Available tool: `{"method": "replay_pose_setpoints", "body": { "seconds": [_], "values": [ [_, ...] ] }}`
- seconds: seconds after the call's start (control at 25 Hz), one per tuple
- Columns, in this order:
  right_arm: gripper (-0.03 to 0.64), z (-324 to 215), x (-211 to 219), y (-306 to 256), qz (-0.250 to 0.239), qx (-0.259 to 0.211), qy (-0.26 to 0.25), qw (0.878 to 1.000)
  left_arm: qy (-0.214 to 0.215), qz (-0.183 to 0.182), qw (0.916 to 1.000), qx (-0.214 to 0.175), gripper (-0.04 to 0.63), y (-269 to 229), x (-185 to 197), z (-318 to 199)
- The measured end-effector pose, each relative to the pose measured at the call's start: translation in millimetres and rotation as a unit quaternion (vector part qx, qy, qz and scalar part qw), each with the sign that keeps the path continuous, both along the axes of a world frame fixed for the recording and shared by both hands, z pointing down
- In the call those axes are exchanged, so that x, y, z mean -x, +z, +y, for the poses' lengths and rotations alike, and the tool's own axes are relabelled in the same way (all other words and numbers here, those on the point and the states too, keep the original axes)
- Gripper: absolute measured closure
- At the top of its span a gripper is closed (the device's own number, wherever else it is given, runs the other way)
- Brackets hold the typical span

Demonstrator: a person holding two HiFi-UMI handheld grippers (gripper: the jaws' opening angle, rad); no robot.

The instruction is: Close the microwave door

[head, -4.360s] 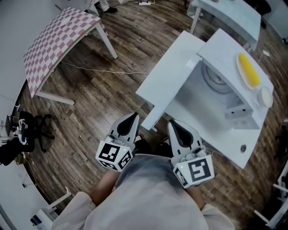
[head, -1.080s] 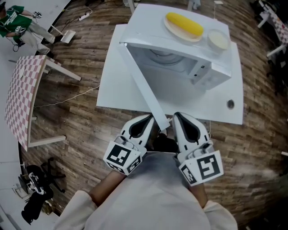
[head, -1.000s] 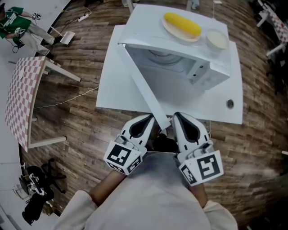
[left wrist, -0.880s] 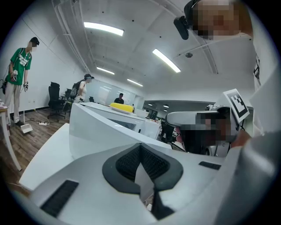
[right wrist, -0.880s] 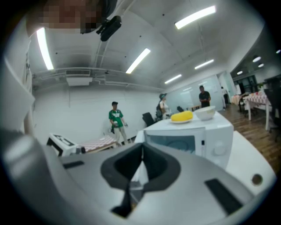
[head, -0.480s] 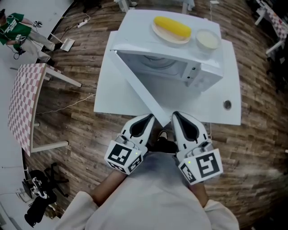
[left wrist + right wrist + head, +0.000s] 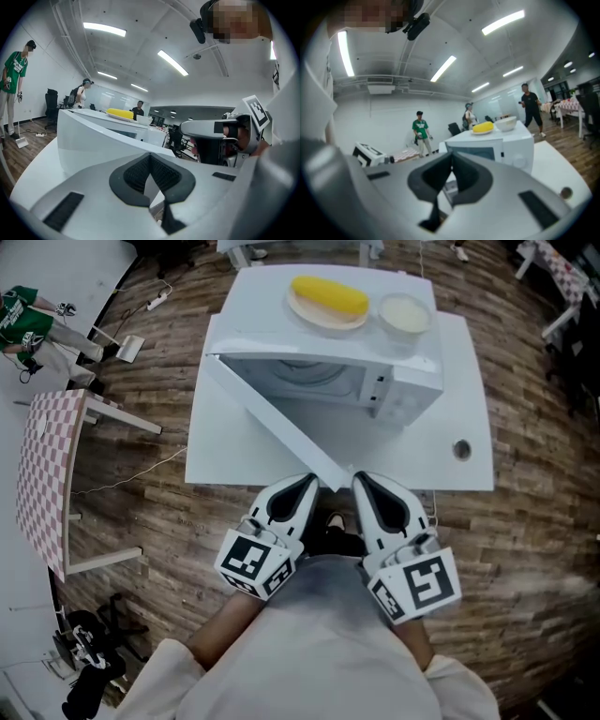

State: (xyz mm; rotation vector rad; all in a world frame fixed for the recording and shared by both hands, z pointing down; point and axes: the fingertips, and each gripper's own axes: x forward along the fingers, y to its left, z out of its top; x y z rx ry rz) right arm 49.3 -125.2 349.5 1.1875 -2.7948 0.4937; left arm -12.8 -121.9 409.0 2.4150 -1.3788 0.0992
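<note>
In front of the microwave, its door stands swung wide, the free edge reaching out between the left gripper and right gripper. Each gripper's jaws are pressed together on nothing. Suggested technique: lay the left gripper against the door's outer face near the free edge, sweep it toward the microwave's front, and push gently so the plate atop the microwave stays put.

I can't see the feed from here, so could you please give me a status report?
Left gripper and right gripper shut, empty. Microwave door open, free edge between them. Nothing visible in its swing path.
</note>
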Motion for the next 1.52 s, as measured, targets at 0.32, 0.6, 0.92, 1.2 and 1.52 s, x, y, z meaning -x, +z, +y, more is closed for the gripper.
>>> {"method": "replay_pose_setpoints", "body": {
  "seconds": [0.32,0.6,0.92,1.2,1.52],
  "values": [
    [0.594,-9,-16,2,0.002,0.001,0.022,1.000,0.014,0.003,0.9999,0.003,0.578,3,-11,-13],
    [0.594,-29,-25,-2,-0.003,-0.002,0.028,1.000,0.029,0.001,0.9996,0.002,0.578,0,-25,-30],
    [0.594,-41,-21,4,0.003,0.003,0.033,0.999,0.036,0.012,0.9993,0.002,0.578,1,-23,-47],
    [0.594,-50,-34,5,0.011,0.011,0.051,0.999,0.043,0.020,0.9989,0.003,0.578,0,-33,-66],
    [0.594,-59,-45,7,0.012,0.020,0.062,0.998,0.040,0.041,0.9983,0.004,0.578,-5,-45,-92]
  ]
}}
